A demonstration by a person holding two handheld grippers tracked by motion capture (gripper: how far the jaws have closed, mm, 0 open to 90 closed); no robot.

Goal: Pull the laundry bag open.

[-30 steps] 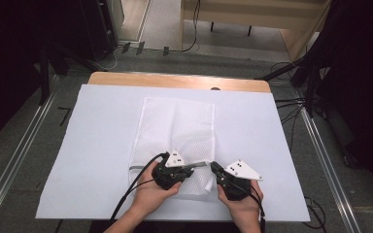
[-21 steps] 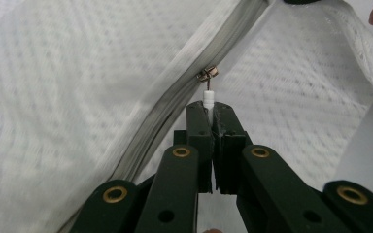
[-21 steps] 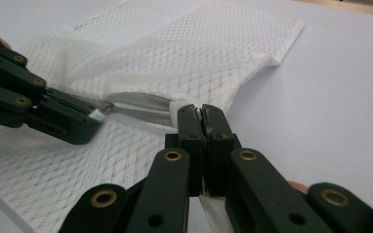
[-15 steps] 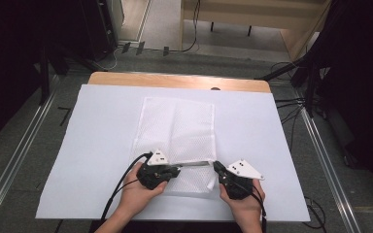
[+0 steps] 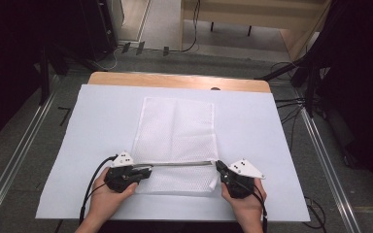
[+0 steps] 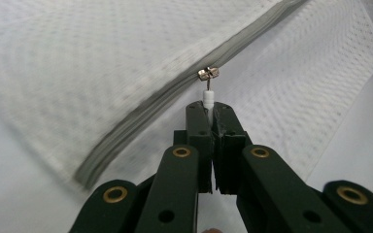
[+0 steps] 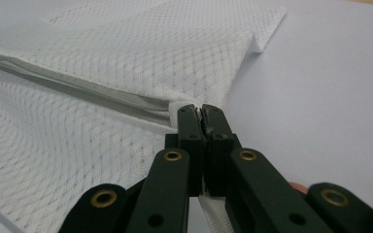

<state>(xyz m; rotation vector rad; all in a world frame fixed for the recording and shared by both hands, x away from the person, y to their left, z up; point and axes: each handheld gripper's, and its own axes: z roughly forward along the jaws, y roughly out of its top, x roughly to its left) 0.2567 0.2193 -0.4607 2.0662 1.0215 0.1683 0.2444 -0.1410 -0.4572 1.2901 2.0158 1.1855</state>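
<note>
A white mesh bag (image 5: pixel 175 131) lies flat in the middle of the table, with a grey zipper (image 5: pixel 182 164) running across its near part. My left gripper (image 5: pixel 145 170) is at the zipper's left end, shut on the white zipper pull (image 6: pixel 208 97), which hangs from the metal slider (image 6: pixel 208 73). My right gripper (image 5: pixel 219 167) is at the zipper's right end, shut on the bag's edge (image 7: pixel 179 108) where the zipper (image 7: pixel 77 90) ends. The zipper is stretched taut between the two grippers.
A white sheet (image 5: pixel 97 116) covers the wooden table (image 5: pixel 175 80). Black cables (image 5: pixel 90 189) trail from the left gripper toward the near edge. Beyond the table are a floor with cables and dark equipment.
My left gripper has moved left along the zipper with the pull in it, from near the bag's middle to its left edge. The right gripper has held its place.
</note>
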